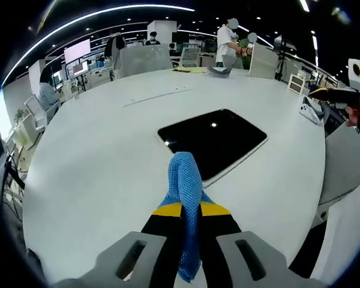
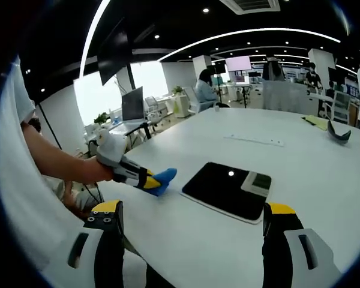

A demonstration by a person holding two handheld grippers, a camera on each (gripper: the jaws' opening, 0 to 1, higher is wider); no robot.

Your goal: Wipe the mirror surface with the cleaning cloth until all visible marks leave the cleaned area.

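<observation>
A dark rectangular mirror with a white rim lies flat on the white table. My left gripper is shut on a blue cleaning cloth, whose free end reaches the mirror's near edge. The right gripper view has the same mirror ahead, with a ceiling light reflected in it. There the left gripper comes in from the left with the blue cloth, just short of the mirror. My right gripper stands open over the table, nothing between its yellow-tipped fingers.
A person's arm holds the left gripper. A dark curved object and yellow paper lie at the table's far side. Desks, monitors, chairs and people surround the table. A thin strip lies beyond the mirror.
</observation>
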